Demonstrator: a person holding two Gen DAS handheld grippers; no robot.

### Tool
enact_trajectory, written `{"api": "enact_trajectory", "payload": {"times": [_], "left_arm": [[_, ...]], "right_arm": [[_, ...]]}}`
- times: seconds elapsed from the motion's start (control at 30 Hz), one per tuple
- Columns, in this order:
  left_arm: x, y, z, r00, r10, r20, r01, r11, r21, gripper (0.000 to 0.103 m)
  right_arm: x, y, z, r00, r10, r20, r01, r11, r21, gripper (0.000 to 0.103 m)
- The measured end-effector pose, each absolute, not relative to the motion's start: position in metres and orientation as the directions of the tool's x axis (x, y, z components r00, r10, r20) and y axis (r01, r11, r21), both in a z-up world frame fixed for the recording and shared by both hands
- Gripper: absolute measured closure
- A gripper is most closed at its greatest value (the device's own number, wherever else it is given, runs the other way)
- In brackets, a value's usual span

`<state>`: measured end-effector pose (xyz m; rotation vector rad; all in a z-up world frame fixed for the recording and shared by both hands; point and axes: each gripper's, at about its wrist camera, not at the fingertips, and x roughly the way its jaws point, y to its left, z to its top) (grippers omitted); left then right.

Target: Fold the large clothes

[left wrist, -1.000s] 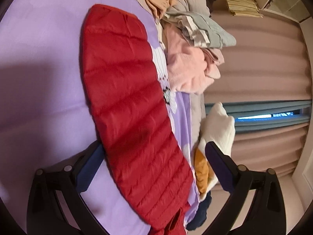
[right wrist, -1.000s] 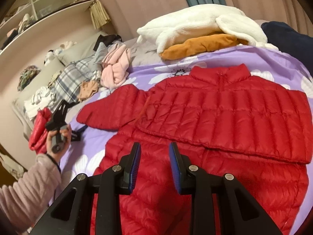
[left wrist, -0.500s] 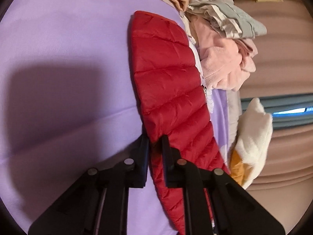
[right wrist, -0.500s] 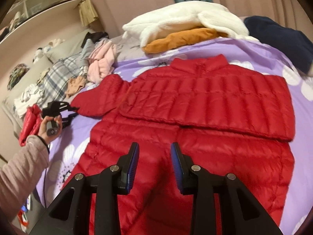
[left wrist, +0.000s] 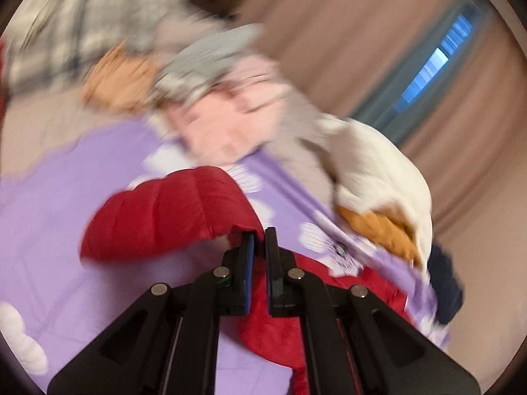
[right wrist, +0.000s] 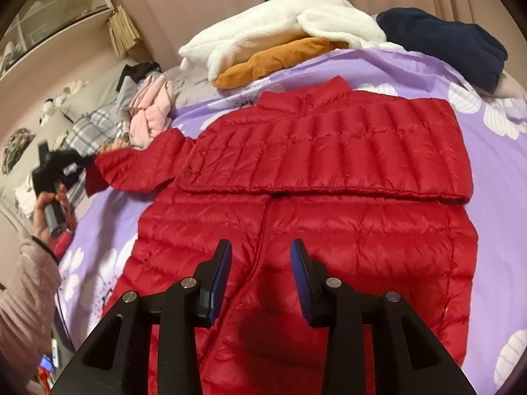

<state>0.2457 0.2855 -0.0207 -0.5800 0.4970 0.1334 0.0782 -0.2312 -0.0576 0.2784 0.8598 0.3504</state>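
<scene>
Nearest, my right gripper (right wrist: 260,275) hangs over the lower front of the red quilted down jacket (right wrist: 329,204), jaws wide and holding nothing. That jacket lies flat on the purple flowered bedsheet (right wrist: 494,164), one sleeve folded across its chest. At the jacket's other side, my left gripper (left wrist: 257,235) has its jaws narrow, pinching the cuff of the outstretched sleeve (left wrist: 171,210), though that view is blurred. Beyond the jacket's collar sit a white fleece garment (right wrist: 280,26), an orange one (right wrist: 280,59) and a navy one (right wrist: 444,42).
</scene>
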Motion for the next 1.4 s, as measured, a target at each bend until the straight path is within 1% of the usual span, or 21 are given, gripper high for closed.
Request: {"api": "enact_trajectory", "payload": {"times": [0.07,0.13,0.23,0.27,0.4,0.43,0.53,0.63,0.67,0.7,0.77,0.8,0.83,0.9,0.97,1.07,1.1,1.27,1.37,1.4], "left_arm": [[0.241,0.239,0.003,0.890,-0.044,-0.455,-0.158,0.904,-0.397,0.099],[0.238,0.201,0.014,0.894,-0.067,-0.443,-0.087,0.944,-0.318,0.099],[0.237,0.138,0.018,0.880,-0.149,-0.451,0.048,0.973,-0.227,0.096],[0.238,0.111,0.014,0.865,-0.182,-0.468,0.102,0.976,-0.192,0.095],[0.241,0.035,-0.011,0.812,-0.237,-0.533,0.238,0.969,-0.067,0.095],[0.241,0.010,-0.024,0.784,-0.259,-0.565,0.289,0.957,-0.037,0.095],[0.243,-0.043,-0.056,0.719,-0.270,-0.640,0.382,0.923,0.040,0.095],[0.247,-0.081,-0.092,0.647,-0.251,-0.720,0.454,0.886,0.099,0.094],[0.249,-0.088,-0.101,0.624,-0.248,-0.741,0.473,0.875,0.105,0.092],[0.250,-0.096,-0.109,0.604,-0.243,-0.759,0.488,0.866,0.110,0.092],[0.254,-0.107,-0.124,0.547,-0.242,-0.801,0.515,0.852,0.094,0.090],[0.255,-0.109,-0.126,0.540,-0.244,-0.806,0.514,0.853,0.087,0.088],[0.255,-0.110,-0.127,0.531,-0.249,-0.810,0.515,0.854,0.075,0.083],[0.251,-0.105,-0.126,0.529,-0.271,-0.804,0.507,0.861,0.044,0.055],[0.242,-0.097,-0.124,0.538,-0.293,-0.790,0.504,0.863,0.023,0.044],[0.229,-0.078,-0.121,0.555,-0.285,-0.782,0.478,0.878,0.019,0.044],[0.224,-0.068,-0.120,0.559,-0.280,-0.781,0.458,0.889,0.009,0.044],[0.209,-0.018,-0.122,0.577,-0.269,-0.771,0.335,0.939,-0.078,0.042],[0.199,0.012,-0.123,0.592,-0.264,-0.761,0.243,0.959,-0.143,0.040],[0.196,0.018,-0.123,0.594,-0.264,-0.760,0.218,0.962,-0.164,0.039]], "right_arm": [[0.076,-0.232,-0.055,0.607,0.411,-0.680,-0.188,0.906,0.380,0.066],[0.073,-0.234,-0.051,0.615,0.415,-0.671,-0.190,0.903,0.385,0.066],[0.066,-0.243,-0.047,0.630,0.411,-0.659,-0.176,0.902,0.394,0.065],[0.064,-0.248,-0.046,0.635,0.408,-0.656,-0.166,0.901,0.400,0.064],[0.057,-0.273,-0.050,0.651,0.399,-0.646,-0.110,0.891,0.440,0.062],[0.057,-0.278,-0.052,0.653,0.394,-0.646,-0.093,0.889,0.449,0.062],[0.054,-0.298,-0.061,0.656,0.397,-0.642,-0.036,0.866,0.499,0.062],[0.051,-0.317,-0.069,0.662,0.390,-0.640,0.028,0.840,0.541,0.061],[0.049,-0.325,-0.072,0.666,0.388,-0.637,0.052,0.827,0.559,0.061],[0.048,-0.331,-0.073,0.669,0.389,-0.634,0.064,0.819,0.571,0.061],[0.048,-0.341,-0.074,0.678,0.384,-0.627,0.091,0.802,0.590,0.056],[0.046,-0.348,-0.074,0.689,0.379,-0.618,0.105,0.791,0.602,0.050],[0.045,-0.352,-0.073,0.697,0.377,-0.611,0.113,0.783,0.612,0.047],[0.045,-0.362,-0.072,0.713,0.379,-0.590,0.127,0.757,0.640,0.047],[0.046,-0.368,-0.072,0.719,0.390,-0.575,0.130,0.738,0.662,0.046],[0.061,-0.371,-0.071,0.722,0.424,-0.547,0.113,0.707,0.698,0.041],[0.066,-0.371,-0.070,0.723,0.432,-0.538,0.108,0.699,0.707,0.037],[0.105,-0.366,-0.071,0.729,0.452,-0.514,0.098,0.675,0.732,0.037],[0.137,-0.362,-0.075,0.711,0.454,-0.538,0.119,0.676,0.727,0.037],[0.149,-0.360,-0.079,0.701,0.442,-0.560,0.140,0.684,0.716,0.037]]}}
